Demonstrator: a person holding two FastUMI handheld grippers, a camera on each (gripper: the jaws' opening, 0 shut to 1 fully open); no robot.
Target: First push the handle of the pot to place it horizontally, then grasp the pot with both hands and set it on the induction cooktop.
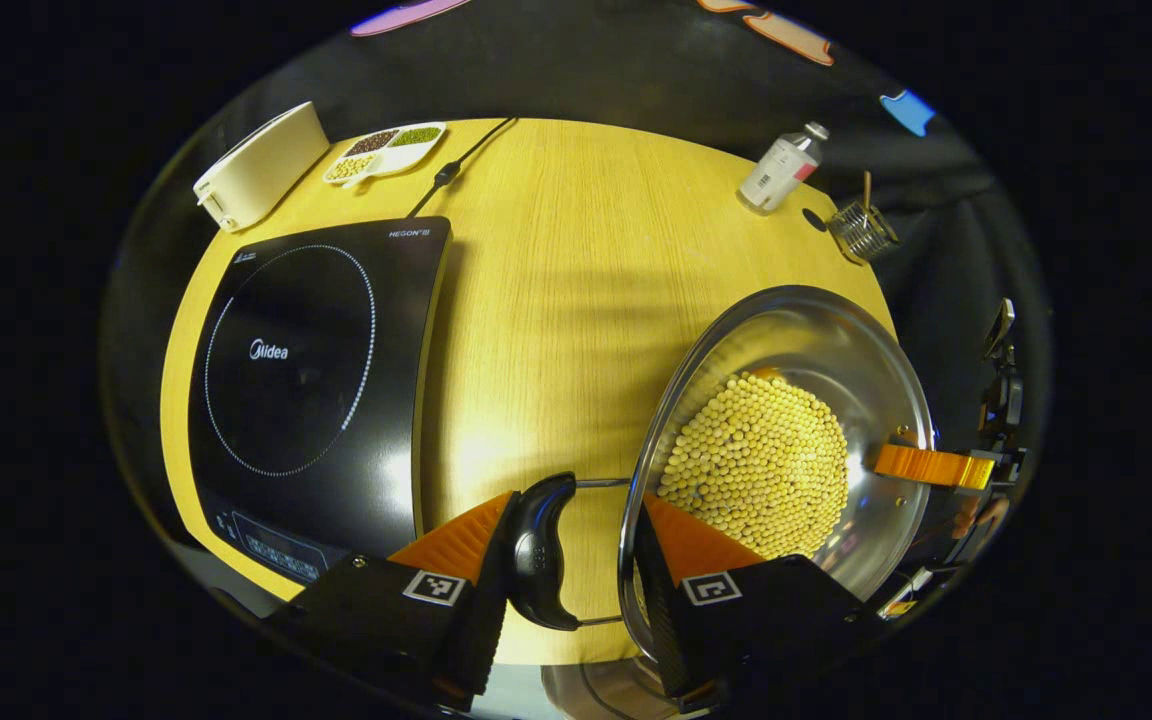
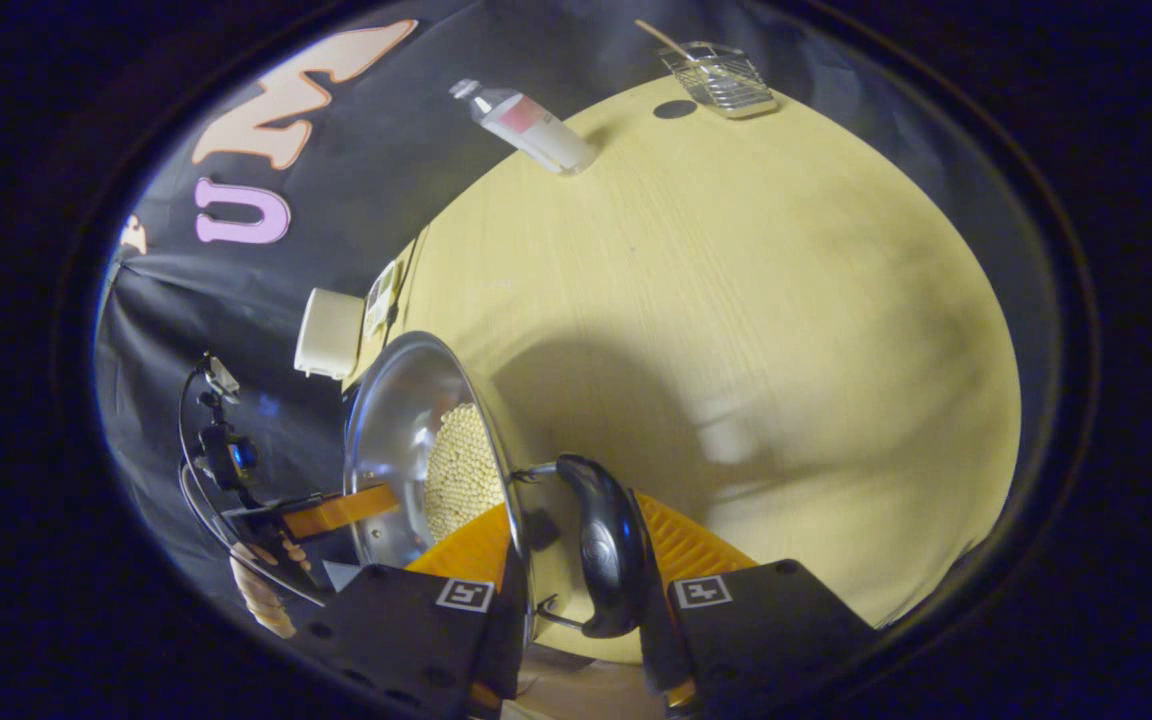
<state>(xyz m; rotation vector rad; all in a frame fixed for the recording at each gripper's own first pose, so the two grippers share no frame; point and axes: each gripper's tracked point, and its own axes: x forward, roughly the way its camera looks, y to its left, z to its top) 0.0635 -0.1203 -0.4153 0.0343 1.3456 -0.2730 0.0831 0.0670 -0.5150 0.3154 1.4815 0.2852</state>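
Two grips: left gripper [image 1: 576, 560] and right gripper [image 2: 576, 575] each straddle a side handle, likely ready for a level lift.
Table [image 1: 576, 260]: carries everything.
Cooktop [image 1: 306, 390]: reads "Midea"; bare, well left of the pot.
Pot [image 1: 786, 440]: on the table, holds beans.
Left handle [image 1: 541, 550]: fingers span handle and rim.
Right handle [image 2: 606, 545]: contact unclear.

The pot [image 1: 816, 340] is polished metal, mirror-bright inside, with glossy black plastic handles [image 1: 541, 550]. The cooktop [image 1: 306, 380] has a smooth, shiny glass-like top. The table [image 1: 556, 300] shows a pale wood grain, matt. The wall behind is dull black cloth [image 2: 236, 310]. A small wire basket [image 1: 861, 232] looks like bare metal.
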